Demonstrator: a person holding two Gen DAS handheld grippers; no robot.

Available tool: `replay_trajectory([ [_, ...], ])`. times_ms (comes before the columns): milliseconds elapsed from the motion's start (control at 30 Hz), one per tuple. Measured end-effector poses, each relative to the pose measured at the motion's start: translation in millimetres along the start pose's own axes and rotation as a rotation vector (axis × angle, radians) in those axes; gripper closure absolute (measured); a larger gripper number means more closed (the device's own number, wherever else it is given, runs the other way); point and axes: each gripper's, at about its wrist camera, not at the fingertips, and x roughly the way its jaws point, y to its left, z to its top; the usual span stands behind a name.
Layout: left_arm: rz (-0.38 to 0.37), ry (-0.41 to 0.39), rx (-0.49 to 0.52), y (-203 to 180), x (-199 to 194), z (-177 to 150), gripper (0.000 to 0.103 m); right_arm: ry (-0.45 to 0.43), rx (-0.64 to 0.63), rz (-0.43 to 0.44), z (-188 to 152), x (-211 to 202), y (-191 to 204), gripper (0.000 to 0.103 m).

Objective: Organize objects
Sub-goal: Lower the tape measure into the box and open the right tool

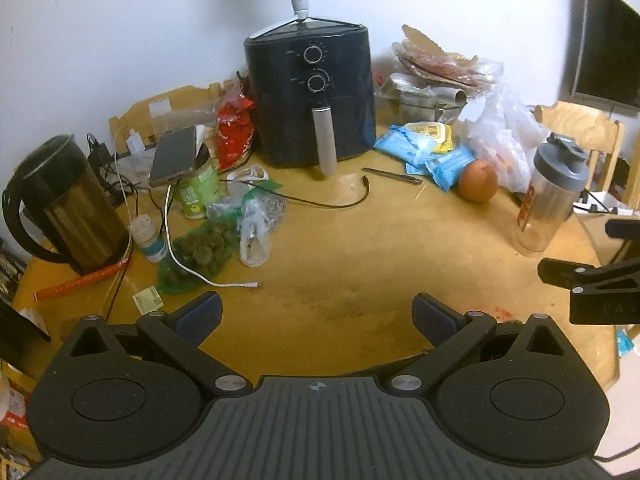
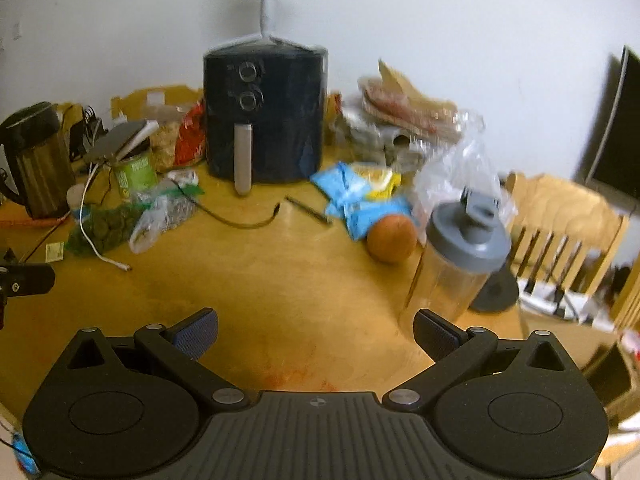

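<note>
Both grippers hang over the scuffed round wooden desk with jaws spread wide, left gripper and right gripper holding nothing; clear plastic shaker bottle with grey lid stands upright near the right edge, beside a smooth round orange; glossy black air fryer at the back.

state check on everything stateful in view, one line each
left gripper: open, empty
right gripper: open, empty
shaker bottle: upright, lid on, looks empty
air fryer: drawer shut
kettle: upright, lid down
phone: tilted on green can, screen dark
white cable: loose end unplugged on table
orange: whole, on table
</note>
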Motion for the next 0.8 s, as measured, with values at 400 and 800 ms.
replay_trajectory([
  [400,-0.072,0.143,-0.102,12.6,13.9,-8.3,0.000,0.273,0.136,-0.009,-0.1,17.4,7.3,0.000],
  [800,-0.118,0.313,-0.151,17.2,29.1,-25.7,0.000,0.462,0.186,-0.037,-11.4,29.3,16.7,0.000],
])
